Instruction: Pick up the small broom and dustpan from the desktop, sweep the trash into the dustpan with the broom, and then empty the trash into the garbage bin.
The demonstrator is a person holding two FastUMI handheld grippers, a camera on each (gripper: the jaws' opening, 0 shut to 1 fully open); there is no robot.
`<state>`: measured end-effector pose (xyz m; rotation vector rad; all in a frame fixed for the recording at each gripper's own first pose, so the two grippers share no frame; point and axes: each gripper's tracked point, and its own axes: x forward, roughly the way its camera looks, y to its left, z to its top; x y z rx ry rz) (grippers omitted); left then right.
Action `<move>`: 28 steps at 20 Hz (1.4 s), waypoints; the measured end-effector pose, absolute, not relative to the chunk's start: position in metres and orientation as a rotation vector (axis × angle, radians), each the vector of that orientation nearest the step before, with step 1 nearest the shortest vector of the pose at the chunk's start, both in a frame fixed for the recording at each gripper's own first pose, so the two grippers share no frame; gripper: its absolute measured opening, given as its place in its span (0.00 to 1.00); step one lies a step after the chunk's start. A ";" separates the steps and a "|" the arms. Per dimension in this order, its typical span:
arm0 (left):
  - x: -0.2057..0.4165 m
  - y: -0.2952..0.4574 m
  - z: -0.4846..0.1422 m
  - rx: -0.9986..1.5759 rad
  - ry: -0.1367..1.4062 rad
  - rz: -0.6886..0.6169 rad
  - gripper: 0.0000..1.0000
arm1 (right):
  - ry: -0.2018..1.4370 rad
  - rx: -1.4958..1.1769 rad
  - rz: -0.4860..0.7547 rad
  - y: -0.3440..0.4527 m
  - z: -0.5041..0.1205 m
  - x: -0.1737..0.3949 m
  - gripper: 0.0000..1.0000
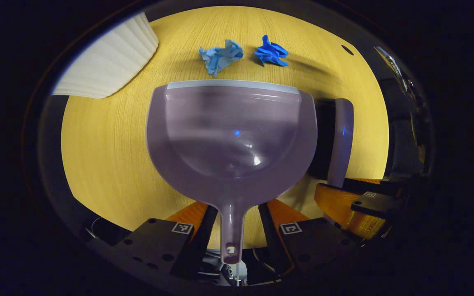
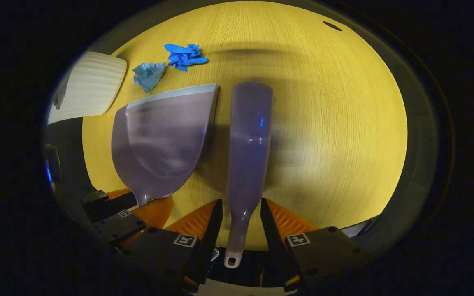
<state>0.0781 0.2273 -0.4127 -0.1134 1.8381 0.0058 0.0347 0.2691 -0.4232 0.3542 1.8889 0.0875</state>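
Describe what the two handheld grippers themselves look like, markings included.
The left gripper and the right gripper look alike: each has two wedge-shaped, ribbed fingers mounted on blocky black carriers with round screw holes. Every carrier wears a small square black-and-white tag.

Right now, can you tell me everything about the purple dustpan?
The dustpan is glossy lilac plastic, a rounded scoop with a pale strip along its straight front lip and a thin handle ending in a hanging hole. It lies flat on the wooden desk; its handle sits between the open left gripper fingers, lip facing two crumpled blue papers.
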 end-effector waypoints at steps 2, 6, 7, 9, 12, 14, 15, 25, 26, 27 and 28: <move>0.076 0.230 -0.415 -0.101 1.836 0.019 0.47 | 1.901 0.343 0.107 0.269 -0.421 0.030 0.41; 0.074 0.233 -0.416 -0.052 1.820 0.002 0.33 | 1.910 0.355 0.135 0.274 -0.424 0.025 0.36; 0.073 0.233 -0.416 -0.041 1.816 -0.001 0.30 | 1.907 0.356 0.145 0.273 -0.423 0.027 0.31; 0.074 0.232 -0.417 -0.047 1.813 -0.001 0.27 | 1.886 0.376 0.178 0.277 -0.426 0.030 0.24; 0.074 0.234 -0.415 -0.070 1.801 -0.003 0.23 | 1.853 0.362 0.214 0.272 -0.430 0.036 0.23; 0.074 0.238 -0.414 -0.073 1.794 -0.002 0.25 | 1.848 0.374 0.224 0.271 -0.429 0.037 0.10; 0.074 0.239 -0.415 -0.084 1.786 0.001 0.25 | 1.842 0.370 0.233 0.271 -0.429 0.039 0.18; 0.066 0.270 -0.402 -0.077 1.742 -0.027 0.24 | 1.646 0.281 0.261 0.238 -0.418 0.130 0.18; 0.066 0.273 -0.400 -0.068 1.742 -0.030 0.24 | 1.628 0.253 0.258 0.231 -0.417 0.148 0.18; 0.065 0.276 -0.399 -0.057 1.742 -0.036 0.24 | 1.606 0.218 0.258 0.225 -0.418 0.166 0.17; 0.066 0.277 -0.399 -0.050 1.740 -0.039 0.24 | 1.594 0.187 0.266 0.221 -0.422 0.181 0.18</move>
